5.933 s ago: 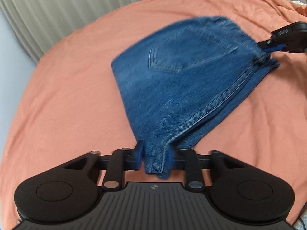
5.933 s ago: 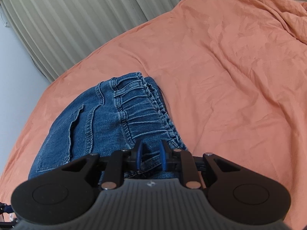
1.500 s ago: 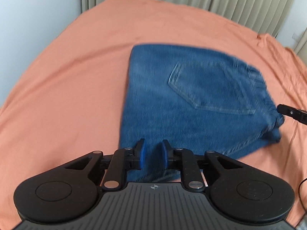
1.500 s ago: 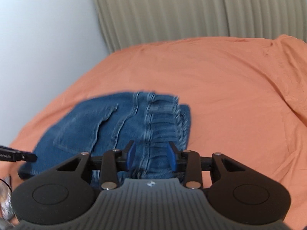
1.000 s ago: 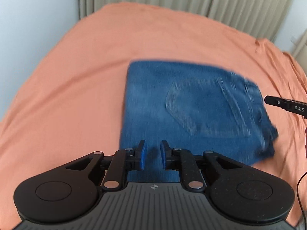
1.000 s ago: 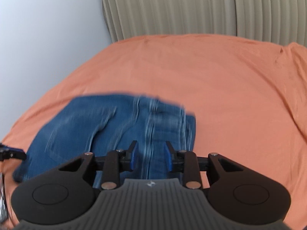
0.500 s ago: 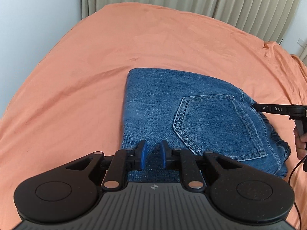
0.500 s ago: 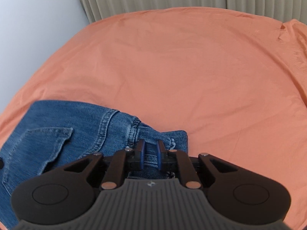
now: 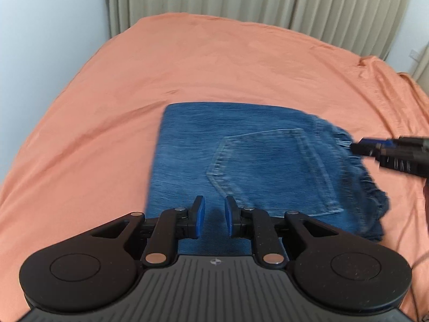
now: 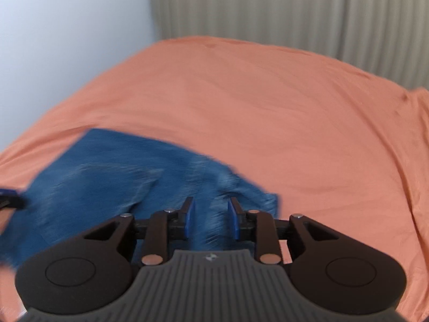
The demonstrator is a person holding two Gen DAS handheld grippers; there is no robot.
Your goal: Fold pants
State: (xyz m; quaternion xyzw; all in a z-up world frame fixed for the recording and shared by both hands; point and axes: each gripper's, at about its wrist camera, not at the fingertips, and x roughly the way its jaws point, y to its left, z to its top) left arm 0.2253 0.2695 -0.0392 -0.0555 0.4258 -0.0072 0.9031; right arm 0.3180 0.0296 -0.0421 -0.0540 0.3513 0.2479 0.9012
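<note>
Black left gripper with blue pads [image 9: 213,216], lower centre, jaws parted; black right gripper [image 10: 211,215] likewise parted, empty.

Bed covered by orange wrinkled sheet [image 9: 214,61] carried folded blue denim pants [image 9: 254,161], back pocket up, lying flat near front.

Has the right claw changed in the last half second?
Yes. The right claw has opened and let go of the folded blue denim pants, which lie on the orange bedsheet.
</note>
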